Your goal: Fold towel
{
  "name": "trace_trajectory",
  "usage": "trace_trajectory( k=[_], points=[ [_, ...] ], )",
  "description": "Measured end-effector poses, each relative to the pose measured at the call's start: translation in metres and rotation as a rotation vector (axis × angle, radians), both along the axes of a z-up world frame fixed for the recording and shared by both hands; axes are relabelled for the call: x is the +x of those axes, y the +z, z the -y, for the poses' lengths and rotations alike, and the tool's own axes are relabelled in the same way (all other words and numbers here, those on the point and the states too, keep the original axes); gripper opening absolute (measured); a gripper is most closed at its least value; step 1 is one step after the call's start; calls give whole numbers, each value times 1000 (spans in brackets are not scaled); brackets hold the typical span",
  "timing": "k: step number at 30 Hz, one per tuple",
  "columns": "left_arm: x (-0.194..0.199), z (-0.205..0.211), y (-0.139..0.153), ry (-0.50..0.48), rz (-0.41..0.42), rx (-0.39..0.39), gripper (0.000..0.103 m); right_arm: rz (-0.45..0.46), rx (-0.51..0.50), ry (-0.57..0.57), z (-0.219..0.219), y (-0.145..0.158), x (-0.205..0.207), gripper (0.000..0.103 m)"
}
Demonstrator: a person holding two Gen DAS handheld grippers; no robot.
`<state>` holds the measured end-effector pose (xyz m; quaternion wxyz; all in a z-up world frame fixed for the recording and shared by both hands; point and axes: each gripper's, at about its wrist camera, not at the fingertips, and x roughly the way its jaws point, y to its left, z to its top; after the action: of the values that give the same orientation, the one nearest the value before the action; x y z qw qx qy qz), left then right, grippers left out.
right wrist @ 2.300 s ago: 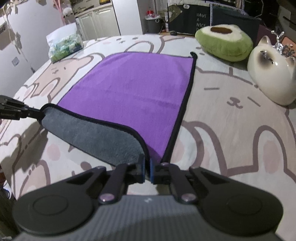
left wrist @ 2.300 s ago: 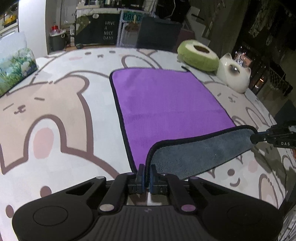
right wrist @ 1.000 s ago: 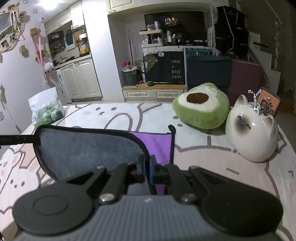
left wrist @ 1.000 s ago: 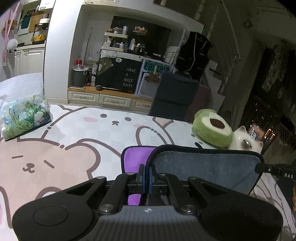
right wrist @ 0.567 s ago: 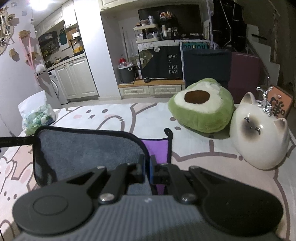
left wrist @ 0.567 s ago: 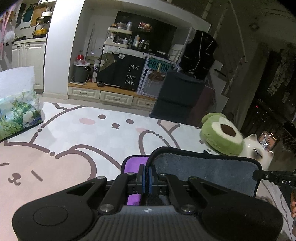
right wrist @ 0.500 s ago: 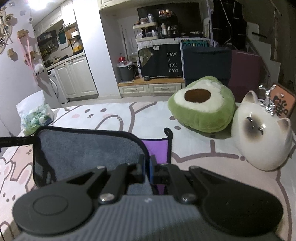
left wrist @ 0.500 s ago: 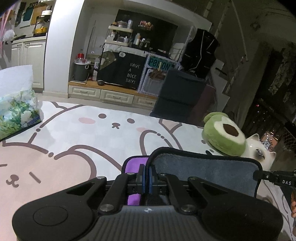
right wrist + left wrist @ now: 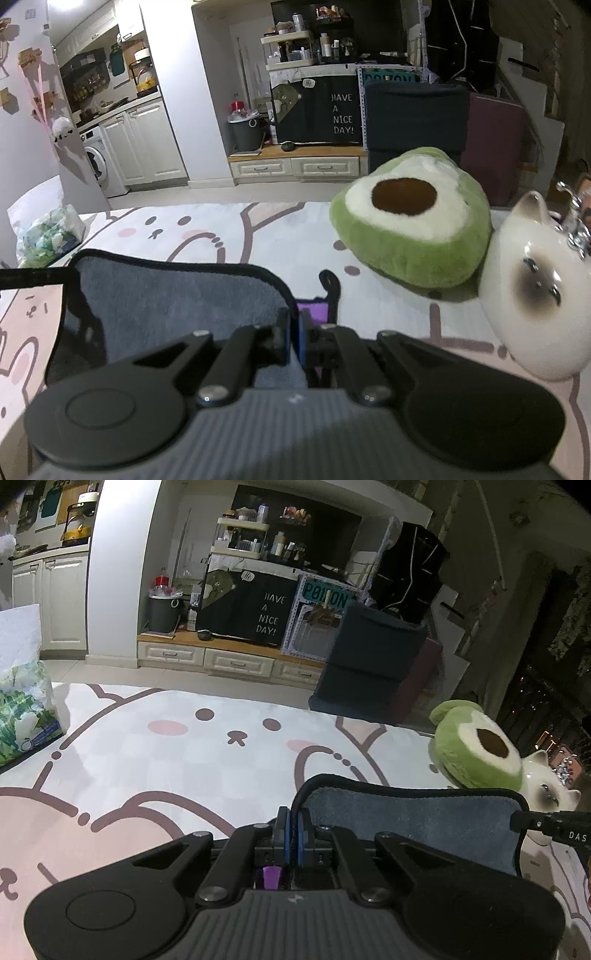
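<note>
My left gripper [image 9: 291,821] is clamped tight on one corner of the towel [image 9: 410,823]; my right gripper [image 9: 294,332] pinches the other corner, so the grey underside hangs stretched between them above the bear-print cloth [image 9: 184,760]; a strip of purple face shows under my right jaws; the avocado plush [image 9: 410,221] and cat figure [image 9: 535,291] sit just beyond

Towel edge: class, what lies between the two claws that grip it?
In the left wrist view, only the towel's grey underside spans from the left claw to the right claw; nothing else.
</note>
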<state>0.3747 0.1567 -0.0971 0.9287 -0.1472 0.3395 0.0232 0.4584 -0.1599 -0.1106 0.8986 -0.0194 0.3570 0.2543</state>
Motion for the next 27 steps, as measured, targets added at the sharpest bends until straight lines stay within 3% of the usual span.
trace_trajectory(
  k=[11, 18, 19, 20, 21, 22, 23, 25, 27],
  points=[
    [24, -1, -18, -2, -54, -2, 4, -25, -57, -5, -15, -17, 20, 6],
    [32, 1, -25, 1, -108, 13, 6, -50, -10, -25, -12, -26, 28, 10],
    [34, 2, -26, -3, -126, 17, 12, -66, 1, -26, -11, -28, 30, 25],
    [35, 3, -27, -2, -140, 19, 27, -83, 9, -30, -11, -29, 30, 49],
    [35, 4, -28, 1, -150, 20, 36, -100, 11, -34, -11, -31, 30, 62],
    [34, 5, -28, 2, -155, 25, 53, -108, 5, -37, -11, -33, 29, 78],
    [33, 6, -28, 1, -156, 33, 70, -107, -3, -36, -12, -34, 27, 82],
    [31, 10, -26, -2, -161, 52, 86, -109, -13, -31, -13, -35, 23, 89],
    [30, 14, -24, -4, -168, 71, 92, -125, -10, -35, -14, -36, 21, 99]
  ],
)
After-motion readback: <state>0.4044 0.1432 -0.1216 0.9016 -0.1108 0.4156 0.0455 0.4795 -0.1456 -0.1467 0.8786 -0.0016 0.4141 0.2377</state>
